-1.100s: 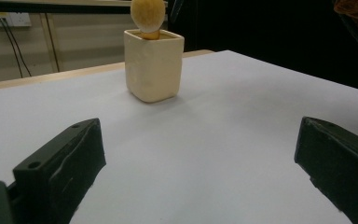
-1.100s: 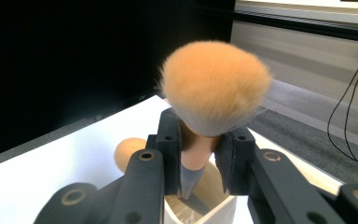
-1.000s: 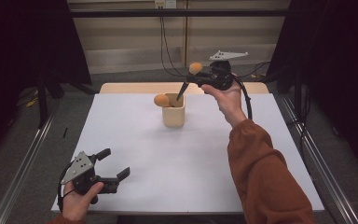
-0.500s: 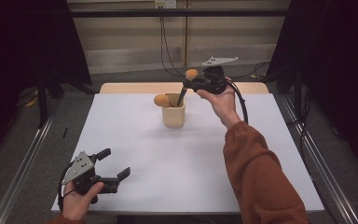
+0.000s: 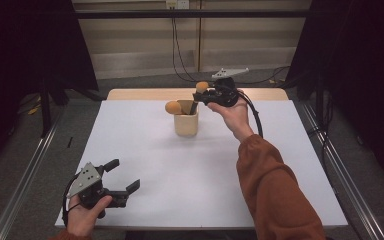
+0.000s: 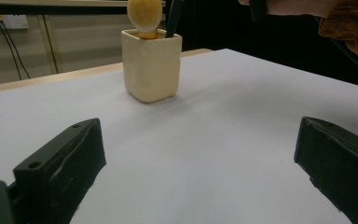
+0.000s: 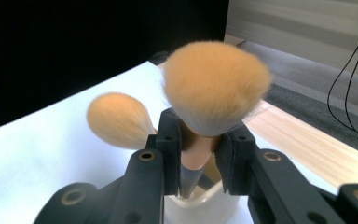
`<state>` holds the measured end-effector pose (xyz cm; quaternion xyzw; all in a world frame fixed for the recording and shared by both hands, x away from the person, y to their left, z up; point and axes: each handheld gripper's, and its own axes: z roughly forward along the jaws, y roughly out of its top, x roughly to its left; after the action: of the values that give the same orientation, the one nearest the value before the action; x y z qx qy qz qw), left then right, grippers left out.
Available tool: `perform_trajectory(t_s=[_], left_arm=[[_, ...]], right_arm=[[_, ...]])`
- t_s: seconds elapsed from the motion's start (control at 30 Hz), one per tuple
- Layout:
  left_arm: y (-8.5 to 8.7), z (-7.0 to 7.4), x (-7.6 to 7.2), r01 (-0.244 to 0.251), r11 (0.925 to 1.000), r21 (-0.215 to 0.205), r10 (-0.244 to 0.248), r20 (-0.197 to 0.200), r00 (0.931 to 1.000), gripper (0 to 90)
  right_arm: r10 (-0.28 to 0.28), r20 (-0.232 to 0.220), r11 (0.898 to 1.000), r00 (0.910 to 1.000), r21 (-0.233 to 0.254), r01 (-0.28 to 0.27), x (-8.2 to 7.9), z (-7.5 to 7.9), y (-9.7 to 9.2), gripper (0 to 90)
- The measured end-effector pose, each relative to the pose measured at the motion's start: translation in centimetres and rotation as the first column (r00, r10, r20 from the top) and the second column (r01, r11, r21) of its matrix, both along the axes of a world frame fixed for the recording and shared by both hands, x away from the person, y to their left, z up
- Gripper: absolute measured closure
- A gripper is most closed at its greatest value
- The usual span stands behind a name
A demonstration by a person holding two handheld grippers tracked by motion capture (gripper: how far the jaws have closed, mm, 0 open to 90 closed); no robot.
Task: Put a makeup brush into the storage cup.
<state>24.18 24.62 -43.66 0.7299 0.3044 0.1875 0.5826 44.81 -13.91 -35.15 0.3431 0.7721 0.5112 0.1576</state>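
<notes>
A cream square cup stands at the far middle of the white table. One makeup brush with an orange head leans in it. My right gripper is shut on a second brush just below its fluffy orange head, its dark handle reaching down into the cup. My left gripper rests near the table's front left, open with nothing between its jaws. In the left gripper view the cup stands far ahead with the first brush head above its rim.
A strip of bare wood runs along the table's far edge. Metal rails flank the table on both sides. Cables hang down the back wall.
My right gripper has come down and slightly left with the brush, bringing its handle into the cup. The left gripper has stayed where it was.
</notes>
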Motion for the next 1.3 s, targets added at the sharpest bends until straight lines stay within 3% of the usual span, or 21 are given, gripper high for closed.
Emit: perform_trajectory(t_s=[0.23,1.13,1.3], left_arm=[[-0.1,0.0,0.0,0.006,0.9999,0.013,-0.006,0.006,1.0,1.6],[-0.2,0.0,-0.1,0.006,0.9998,0.017,-0.006,0.007,1.0,1.9],[-0.3,0.0,-0.1,0.006,0.9999,0.015,-0.006,0.003,1.0,1.9]], right_arm=[[-0.019,-0.029,1.0,0.9994,0.016,0.019,0.3,-1.4,-0.5,73.0],[0.005,-0.066,1.0,0.9978,0.016,-0.004,0.3,-3.6,0.6,72.3],[-0.015,-0.054,0.999,0.9984,0.036,0.017,0.2,-4.2,0.5,65.1]])
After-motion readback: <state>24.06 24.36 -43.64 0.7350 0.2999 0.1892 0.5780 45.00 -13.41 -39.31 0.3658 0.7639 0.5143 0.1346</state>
